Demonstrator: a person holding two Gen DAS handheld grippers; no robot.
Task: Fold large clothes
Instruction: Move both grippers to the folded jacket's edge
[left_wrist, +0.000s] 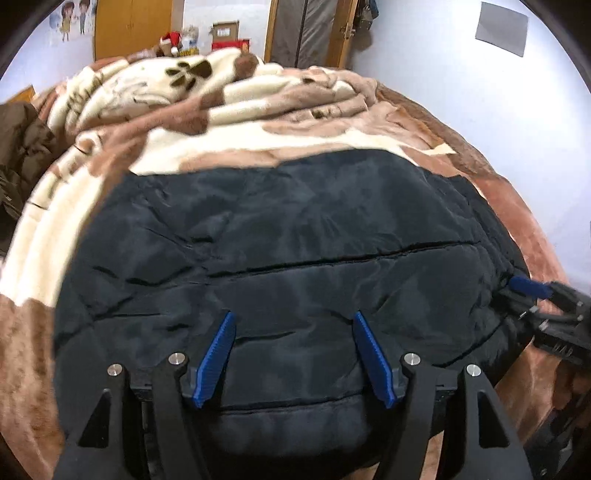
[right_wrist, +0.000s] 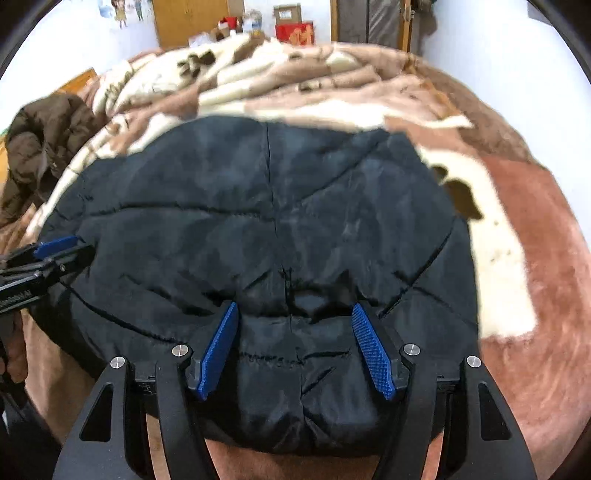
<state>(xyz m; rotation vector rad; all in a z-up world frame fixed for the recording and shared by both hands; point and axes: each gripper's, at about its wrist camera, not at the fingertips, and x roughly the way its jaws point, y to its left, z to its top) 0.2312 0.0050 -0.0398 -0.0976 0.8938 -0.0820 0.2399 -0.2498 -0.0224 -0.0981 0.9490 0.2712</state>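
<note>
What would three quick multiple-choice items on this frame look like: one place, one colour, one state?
1. Where does the black quilted puffer jacket lie?
A. on the brown and cream fleece blanket
B. on a hanger
C. on the floor

2. What colour are the ribbed pads of the right gripper?
A. red
B. blue
C. green

3. How do the jaws of the left gripper stand?
A. shut tight
B. clamped on a sleeve
C. spread apart

Key: 1 A, blanket shows all around the jacket; 2 B, both pads are blue; 3 C, jacket fabric shows across the wide gap.

Bright, motion-blurred, fisheye-warped edges
</note>
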